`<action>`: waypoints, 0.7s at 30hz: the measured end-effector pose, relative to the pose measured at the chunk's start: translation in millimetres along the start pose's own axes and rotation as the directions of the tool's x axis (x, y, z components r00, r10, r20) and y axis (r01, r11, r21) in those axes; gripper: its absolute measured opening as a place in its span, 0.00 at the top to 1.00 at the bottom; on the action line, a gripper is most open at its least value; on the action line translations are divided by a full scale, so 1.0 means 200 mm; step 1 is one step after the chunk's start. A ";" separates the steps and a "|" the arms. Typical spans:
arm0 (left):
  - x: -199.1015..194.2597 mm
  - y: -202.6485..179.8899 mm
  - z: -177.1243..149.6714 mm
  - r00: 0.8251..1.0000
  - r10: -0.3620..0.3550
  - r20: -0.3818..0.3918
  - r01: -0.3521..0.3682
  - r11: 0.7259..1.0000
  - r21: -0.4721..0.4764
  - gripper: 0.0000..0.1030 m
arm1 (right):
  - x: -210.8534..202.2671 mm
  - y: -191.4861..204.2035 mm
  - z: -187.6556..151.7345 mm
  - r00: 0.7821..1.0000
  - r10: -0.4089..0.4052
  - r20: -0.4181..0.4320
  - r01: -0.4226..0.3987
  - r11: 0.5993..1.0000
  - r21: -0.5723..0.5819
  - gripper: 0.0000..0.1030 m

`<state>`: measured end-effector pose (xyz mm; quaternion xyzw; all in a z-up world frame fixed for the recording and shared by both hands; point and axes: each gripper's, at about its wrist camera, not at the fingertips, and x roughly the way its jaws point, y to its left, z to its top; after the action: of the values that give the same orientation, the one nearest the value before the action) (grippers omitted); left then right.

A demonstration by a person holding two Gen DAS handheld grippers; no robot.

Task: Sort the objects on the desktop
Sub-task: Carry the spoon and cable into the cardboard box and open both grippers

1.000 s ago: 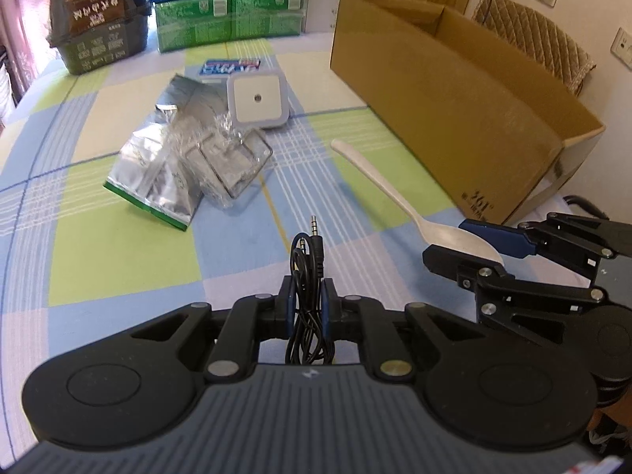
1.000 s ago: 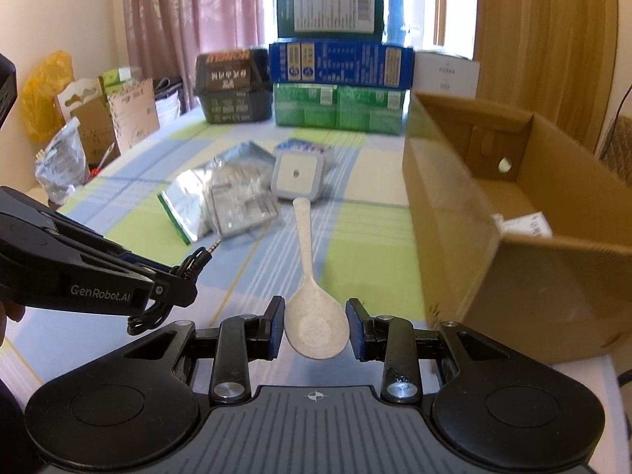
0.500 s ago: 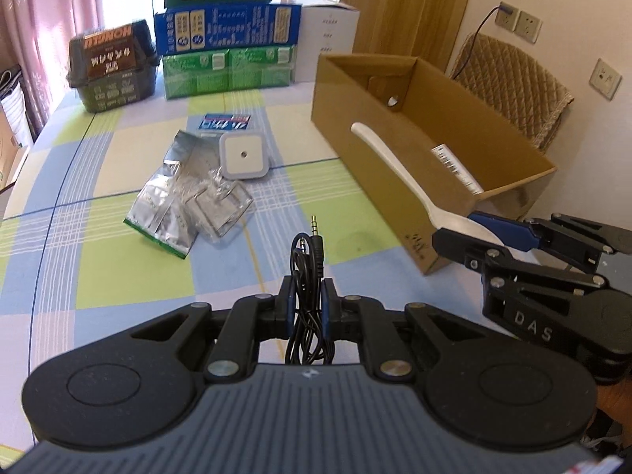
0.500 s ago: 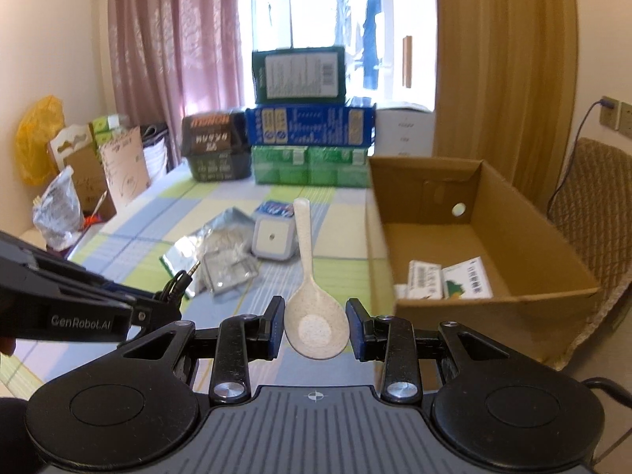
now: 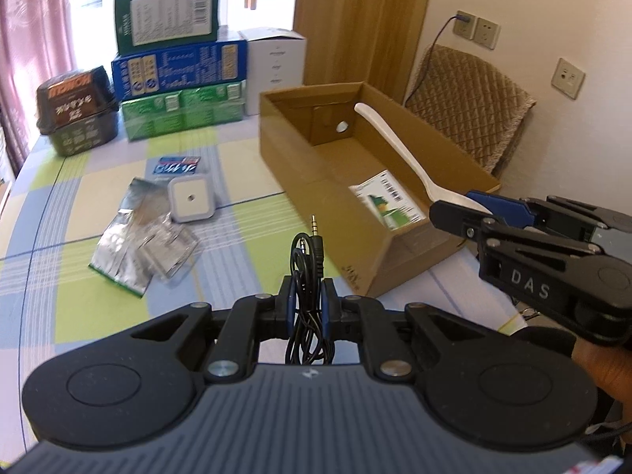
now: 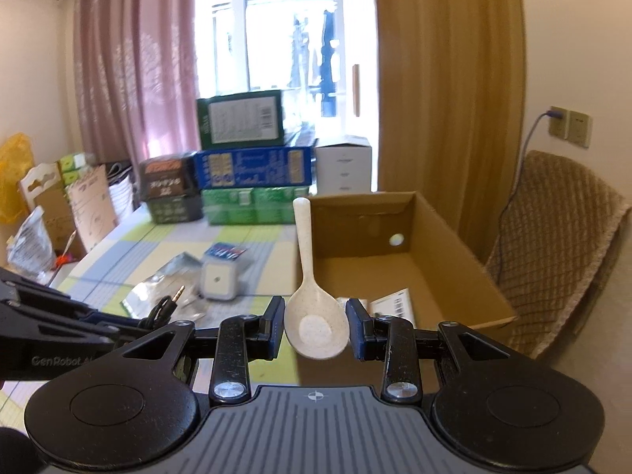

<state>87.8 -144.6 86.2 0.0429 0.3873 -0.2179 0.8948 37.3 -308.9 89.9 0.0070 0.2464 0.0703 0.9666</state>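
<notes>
White plastic spoon [image 6: 316, 316], light, stiff and slick, sits clamped by its bowl in the right gripper [image 6: 316, 326], cardboard box [image 6: 414, 272] at two o'clock; left gripper [image 5: 307, 302] pinches the limp coiled cable [image 5: 308, 276] mid-bundle

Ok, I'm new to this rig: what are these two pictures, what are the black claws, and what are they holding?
Each picture comes from a camera mounted on a hand-held gripper that a person carries, looking forward along its two fingers. In the left view, the left hand-held gripper is shut on a coiled black audio cable. In the right view, the right hand-held gripper clamps the bowl of a white spoon, handle pointing forward. Ahead sits an open cardboard box with a labelled packet inside. On the checked tablecloth lie foil packets and a small white square device.
</notes>
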 end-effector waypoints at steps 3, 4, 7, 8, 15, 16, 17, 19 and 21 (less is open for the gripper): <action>0.01 -0.06 0.05 1.000 -0.019 0.007 0.019 1.000 0.014 0.91 | 0.00 -0.09 0.03 1.000 -0.023 0.006 0.023 1.000 0.018 0.70; 0.02 -0.08 0.07 1.000 -0.028 0.009 0.028 0.999 0.016 0.91 | 0.00 -0.11 0.04 1.000 -0.029 0.006 0.029 0.999 0.023 0.70; 0.06 -0.14 0.12 0.999 -0.051 0.014 0.051 0.998 0.024 0.91 | 0.01 -0.20 0.06 0.999 -0.048 0.005 0.048 0.998 0.031 0.70; 0.07 -0.15 0.14 0.998 -0.062 0.015 0.062 0.998 0.025 0.91 | 0.02 -0.23 0.08 0.998 -0.055 0.004 0.055 0.998 0.032 0.70; 0.19 -0.27 0.29 0.994 -0.111 0.016 0.111 0.994 0.026 0.91 | 0.10 -0.40 0.13 0.996 -0.084 -0.006 0.084 0.996 0.026 0.70; 0.21 -0.28 0.30 0.993 -0.115 0.016 0.115 0.993 0.025 0.91 | 0.12 -0.42 0.14 0.996 -0.086 -0.010 0.086 0.996 0.024 0.70; 0.23 -0.30 0.32 0.993 -0.119 0.015 0.119 0.993 0.025 0.91 | 0.14 -0.44 0.14 0.996 -0.087 -0.015 0.088 0.996 0.023 0.70; 0.28 -0.32 0.36 0.992 -0.128 0.013 0.127 0.992 0.023 0.91 | 0.18 -0.48 0.14 0.996 -0.090 -0.025 0.091 0.996 0.023 0.70; 0.32 -0.34 0.40 0.991 -0.133 0.010 0.133 0.991 0.024 0.91 | 0.22 -0.51 0.15 0.995 -0.094 -0.034 0.095 0.995 0.020 0.70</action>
<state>151.4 -248.5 101.5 0.0262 0.3817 -0.2818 0.8799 102.9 -402.6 89.7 0.0046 0.2632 0.0218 0.9645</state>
